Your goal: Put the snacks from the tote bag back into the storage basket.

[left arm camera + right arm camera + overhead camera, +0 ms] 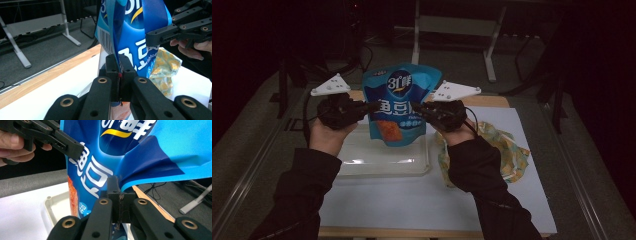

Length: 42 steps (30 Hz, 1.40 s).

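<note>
A blue snack bag (pixel 399 102) with white lettering hangs upright in the air above a clear plastic tray (pixel 384 162). My left gripper (pixel 373 106) is shut on the bag's left edge, and my right gripper (pixel 418 107) is shut on its right edge. In the left gripper view the jaws (pixel 119 66) pinch the bag (pixel 132 37) edge-on, with the other gripper (pixel 180 30) clamped on the far side. From the right gripper view the pressed-together jaws (pixel 117 188) grip the bag (pixel 130 155), and the other gripper (pixel 53 140) bites its opposite edge.
A yellow patterned packet (pixel 507 150) lies on the white mat (pixel 412 200) right of the tray. The mat covers a wooden table (pixel 492 101). Behind the table stands a metal frame (pixel 457 25) on a grey floor.
</note>
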Each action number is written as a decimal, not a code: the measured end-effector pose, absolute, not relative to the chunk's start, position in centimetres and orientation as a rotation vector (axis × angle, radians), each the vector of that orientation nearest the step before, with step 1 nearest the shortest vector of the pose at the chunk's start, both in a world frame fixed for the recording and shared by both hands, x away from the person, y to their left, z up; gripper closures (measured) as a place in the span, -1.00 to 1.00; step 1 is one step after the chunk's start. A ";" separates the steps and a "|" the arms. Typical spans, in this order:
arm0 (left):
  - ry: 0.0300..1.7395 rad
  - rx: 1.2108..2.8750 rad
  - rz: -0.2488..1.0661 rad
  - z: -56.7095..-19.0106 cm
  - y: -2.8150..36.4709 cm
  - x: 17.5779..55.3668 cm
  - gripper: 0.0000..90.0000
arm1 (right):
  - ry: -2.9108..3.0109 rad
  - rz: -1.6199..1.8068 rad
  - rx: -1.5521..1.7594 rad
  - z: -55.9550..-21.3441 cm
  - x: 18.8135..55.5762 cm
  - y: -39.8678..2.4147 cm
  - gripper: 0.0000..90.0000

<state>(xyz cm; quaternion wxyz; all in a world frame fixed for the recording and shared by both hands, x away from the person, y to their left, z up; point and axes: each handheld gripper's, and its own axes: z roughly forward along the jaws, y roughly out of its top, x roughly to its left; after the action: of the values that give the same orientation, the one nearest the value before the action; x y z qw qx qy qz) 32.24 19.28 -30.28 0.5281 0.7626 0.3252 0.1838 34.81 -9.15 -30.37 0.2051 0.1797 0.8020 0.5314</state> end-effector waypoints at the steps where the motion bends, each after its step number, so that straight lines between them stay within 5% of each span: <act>1: 0.779 1.822 0.441 -30.7 19.6 32.2 0.99 | 2.233 1.486 0.503 -30.7 34.7 -8.8 0.99; 42: 0.851 1.820 0.297 -43.0 19.0 34.5 0.99 | 2.311 1.376 0.621 -42.3 35.7 -8.9 0.99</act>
<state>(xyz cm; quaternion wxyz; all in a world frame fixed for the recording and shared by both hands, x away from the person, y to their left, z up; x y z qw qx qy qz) 34.45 18.99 -43.02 0.5272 0.7614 0.3563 0.1244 35.67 -8.86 -42.26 0.1893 0.2209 0.8221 0.4894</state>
